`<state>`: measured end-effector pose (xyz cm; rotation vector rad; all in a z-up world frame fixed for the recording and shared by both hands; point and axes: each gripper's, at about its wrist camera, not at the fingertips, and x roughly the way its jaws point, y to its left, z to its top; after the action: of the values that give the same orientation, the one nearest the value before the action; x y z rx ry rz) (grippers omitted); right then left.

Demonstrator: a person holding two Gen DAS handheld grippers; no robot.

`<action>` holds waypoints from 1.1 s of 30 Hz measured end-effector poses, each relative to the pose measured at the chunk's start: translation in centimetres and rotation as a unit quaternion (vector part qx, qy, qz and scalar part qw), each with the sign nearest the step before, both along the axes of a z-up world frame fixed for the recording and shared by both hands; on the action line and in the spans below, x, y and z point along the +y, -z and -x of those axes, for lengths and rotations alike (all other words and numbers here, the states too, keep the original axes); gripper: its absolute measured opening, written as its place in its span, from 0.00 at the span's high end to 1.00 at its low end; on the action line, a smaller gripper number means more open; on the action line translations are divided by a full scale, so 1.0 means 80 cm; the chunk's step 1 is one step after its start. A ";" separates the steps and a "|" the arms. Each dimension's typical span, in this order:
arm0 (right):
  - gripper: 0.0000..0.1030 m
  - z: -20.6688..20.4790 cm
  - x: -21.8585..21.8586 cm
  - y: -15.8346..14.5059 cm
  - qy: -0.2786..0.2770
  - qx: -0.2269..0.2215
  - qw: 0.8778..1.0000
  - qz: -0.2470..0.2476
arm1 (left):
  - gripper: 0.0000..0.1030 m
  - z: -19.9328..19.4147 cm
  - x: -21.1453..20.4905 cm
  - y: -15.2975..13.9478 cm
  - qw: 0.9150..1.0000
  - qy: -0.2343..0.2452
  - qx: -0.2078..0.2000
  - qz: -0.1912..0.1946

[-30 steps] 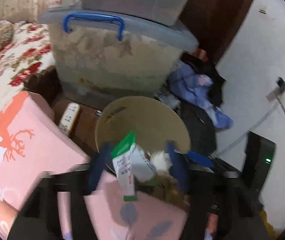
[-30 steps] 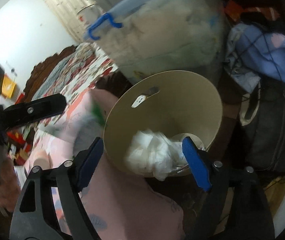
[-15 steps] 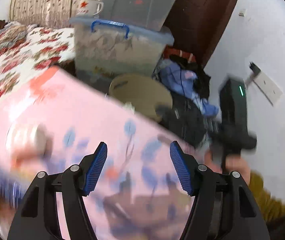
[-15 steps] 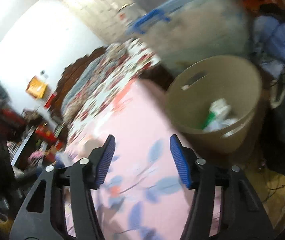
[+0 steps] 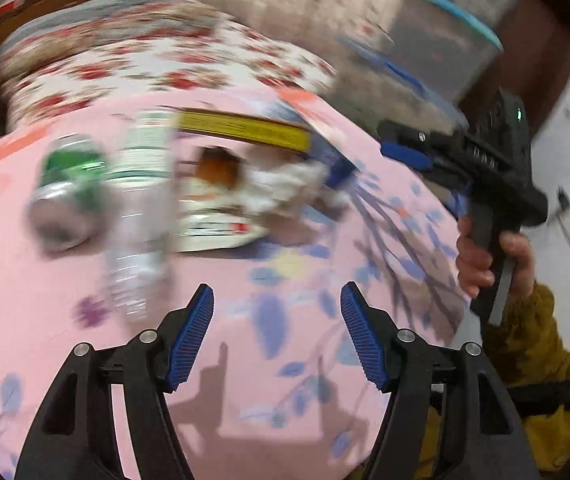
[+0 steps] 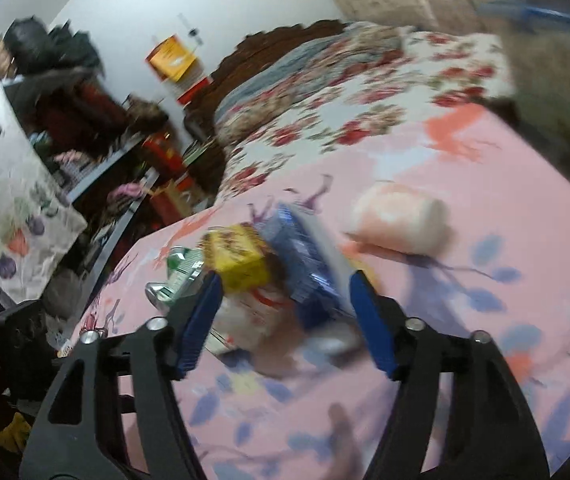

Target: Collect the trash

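Observation:
A heap of trash lies on the pink bedsheet point(image 5: 285, 360): a green and silver can point(image 5: 65, 196), a clear plastic bottle point(image 5: 141, 216), a yellow carton point(image 5: 245, 132), white tissue point(image 5: 289, 184). The right wrist view shows the same heap: yellow carton point(image 6: 237, 260), blue packet point(image 6: 305, 268), green can point(image 6: 177, 272), a peach roll point(image 6: 401, 220). My left gripper point(image 5: 277, 336) is open and empty, above the sheet short of the heap. My right gripper point(image 6: 285, 320) is open, its fingers either side of the heap; it also shows in the left wrist view point(image 5: 405, 156).
A floral quilt point(image 6: 345, 92) covers the bed beyond the pink sheet. Plastic storage boxes point(image 5: 445, 32) stand at the back right. A cluttered shelf point(image 6: 85, 120) and a printed bag point(image 6: 1, 200) stand to the left of the bed. Both views are motion blurred.
Both grippers have swung away from the tan bin to the heap on the pink sheet. The green carton held by the left gripper a second ago is gone from it.

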<state>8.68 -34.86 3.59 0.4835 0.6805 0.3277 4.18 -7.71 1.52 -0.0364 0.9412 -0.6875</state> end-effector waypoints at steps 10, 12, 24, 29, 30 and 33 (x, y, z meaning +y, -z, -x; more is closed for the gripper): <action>0.30 -0.071 0.086 0.012 -0.029 0.048 0.996 0.074 | 0.37 0.000 0.085 -0.002 0.997 -0.046 -0.004 0.055; 0.38 -0.061 0.095 0.019 -0.036 0.054 0.994 0.084 | 0.36 -0.001 0.094 0.000 0.997 -0.049 -0.003 0.060; 0.39 0.120 0.085 0.037 -0.004 -0.013 0.996 0.091 | 0.36 -0.004 0.070 0.006 0.997 -0.018 0.000 0.071; 0.39 0.173 0.017 0.039 0.094 -0.039 0.995 0.005 | 0.36 -0.005 0.010 -0.001 0.998 0.034 -0.011 0.059; 0.39 0.181 0.001 0.041 0.126 -0.040 0.991 0.000 | 0.35 -0.007 -0.001 -0.001 0.997 0.042 -0.014 0.056; 0.39 0.181 -0.021 0.053 0.171 -0.003 0.985 0.016 | 0.30 -0.014 -0.047 0.001 0.998 0.056 -0.036 0.024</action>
<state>-5.82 -36.53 -0.67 0.5573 0.5831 -0.0044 5.29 -11.48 1.43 -0.0021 0.8628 -0.8095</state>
